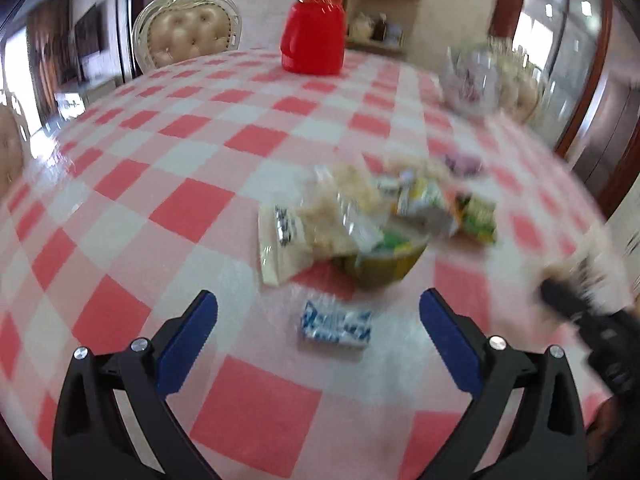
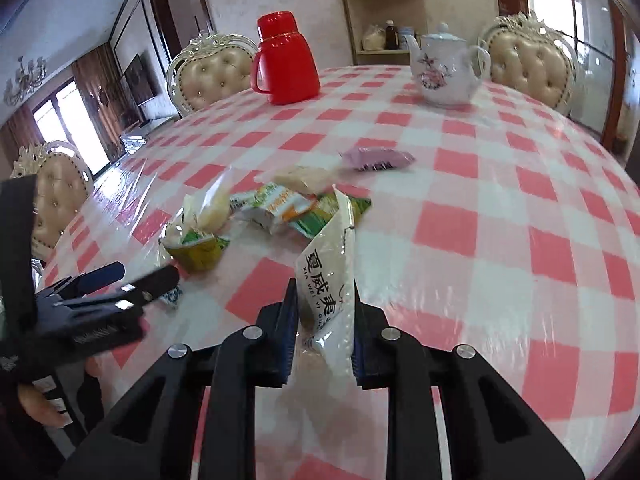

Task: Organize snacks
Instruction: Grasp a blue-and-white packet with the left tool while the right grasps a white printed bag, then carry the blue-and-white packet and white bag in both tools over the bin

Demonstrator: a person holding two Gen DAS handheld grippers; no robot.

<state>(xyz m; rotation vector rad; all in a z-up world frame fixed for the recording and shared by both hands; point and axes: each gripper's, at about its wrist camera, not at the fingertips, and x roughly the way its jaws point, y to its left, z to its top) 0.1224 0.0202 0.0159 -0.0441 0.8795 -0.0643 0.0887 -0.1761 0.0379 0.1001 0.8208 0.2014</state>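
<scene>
Snacks (image 2: pixel 280 208) lie heaped on the checked surface (image 2: pixel 500 240), ahead and a little left of the right hand-held gripper (image 2: pixel 325 344). Its blue pads (image 2: pixel 289 336) press on both sides of a white wafer packet (image 2: pixel 330 280) with printed characters, which stands up tilted between them. In the heap a small yellow-green bowl (image 2: pixel 198 252) holds packets, with green and orange wrappers beside it and a purple packet (image 2: pixel 378 159) just beyond. The left hand-held gripper (image 1: pixel 318 344) stands wide open with nothing between its pads; a blue-and-white packet (image 1: pixel 336 326) lies flat on the surface just ahead of it, near the bowl (image 1: pixel 380 266). Far beyond both stand a red flask (image 2: pixel 284 64) and a flowered teapot (image 2: pixel 444 68).
</scene>
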